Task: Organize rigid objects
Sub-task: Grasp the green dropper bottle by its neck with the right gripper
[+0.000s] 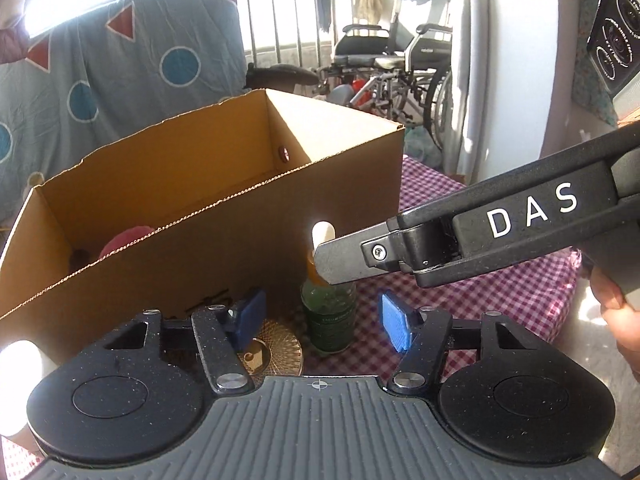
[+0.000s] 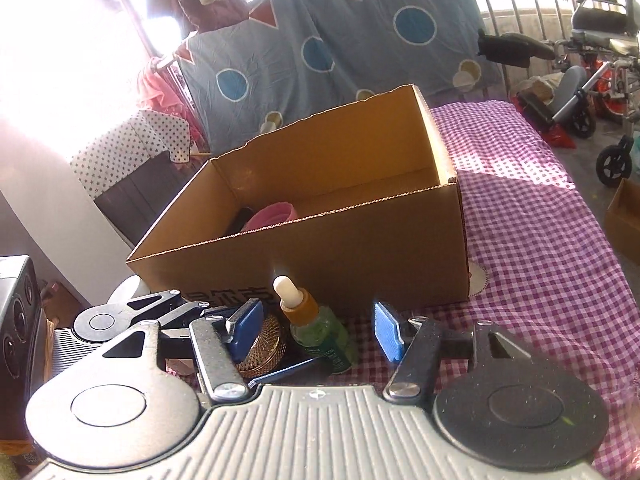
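Observation:
A green dropper bottle point(image 1: 329, 322) point(image 2: 322, 334) with an amber collar and a white bulb stands on the checked cloth, in front of an open cardboard box point(image 1: 200, 248) point(image 2: 360, 248). Beside it, to the left, lies a round golden mesh piece point(image 1: 276, 350) point(image 2: 264, 344). My left gripper point(image 1: 322, 322) straddles the bottle; its blue pads stand clear of the glass. My right gripper point(image 2: 319, 332) does the same from the other side, pads apart from the bottle. The right gripper's finger point(image 1: 340, 258) crosses the bottle's neck. A pink item point(image 1: 124, 240) point(image 2: 272, 216) lies inside the box.
The purple checked cloth point(image 2: 540, 240) stretches to the right of the box. A white doily point(image 2: 478, 280) peeks out at the box's corner. A second cardboard box point(image 2: 624, 220) sits at the far right. A hanging blue sheet and a wheelchair point(image 1: 400, 64) stand beyond.

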{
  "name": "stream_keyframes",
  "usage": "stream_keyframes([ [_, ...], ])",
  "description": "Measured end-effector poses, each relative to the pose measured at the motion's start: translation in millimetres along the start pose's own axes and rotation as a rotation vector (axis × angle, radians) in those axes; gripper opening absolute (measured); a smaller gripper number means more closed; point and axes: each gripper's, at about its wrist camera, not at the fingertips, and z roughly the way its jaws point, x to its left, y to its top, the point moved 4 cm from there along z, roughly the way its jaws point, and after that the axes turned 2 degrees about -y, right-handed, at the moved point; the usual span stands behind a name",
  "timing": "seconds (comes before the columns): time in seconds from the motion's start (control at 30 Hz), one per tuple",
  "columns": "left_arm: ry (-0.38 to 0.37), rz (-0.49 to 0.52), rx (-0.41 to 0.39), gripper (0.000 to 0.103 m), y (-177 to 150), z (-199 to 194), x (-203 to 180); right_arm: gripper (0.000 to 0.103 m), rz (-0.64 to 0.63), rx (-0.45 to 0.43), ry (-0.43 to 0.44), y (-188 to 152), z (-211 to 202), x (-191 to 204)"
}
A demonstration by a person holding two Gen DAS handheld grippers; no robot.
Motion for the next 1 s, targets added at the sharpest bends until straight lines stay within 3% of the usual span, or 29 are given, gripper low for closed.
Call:
stream_keyframes([
  [0.13, -0.008, -0.008, -0.009, 0.053, 1, 4, 1, 0.046, -0.032, 0.011, 0.023, 2, 8, 7],
  [0.3, -0.037, -0.029, -0.003, 0.032, 1, 6, 0, 0.025, -0.053, 0.027, 0.02, 1, 16, 10],
  [0.43, -0.04, -0.034, -0.007, 0.032, 1, 7, -4, 0.025, -0.056, 0.027, 0.007, 2, 14, 9],
  [0.77, -0.138, -0.062, -0.018, 0.032, 5, 3, -26, 0.025, -0.04, 0.015, -0.054, -6, -16, -5],
  [1.0, -0.161, -0.041, 0.039, 0.035, -2, 11, -30, 0.025, 0.016, 0.009, -0.04, -13, -22, -18],
])
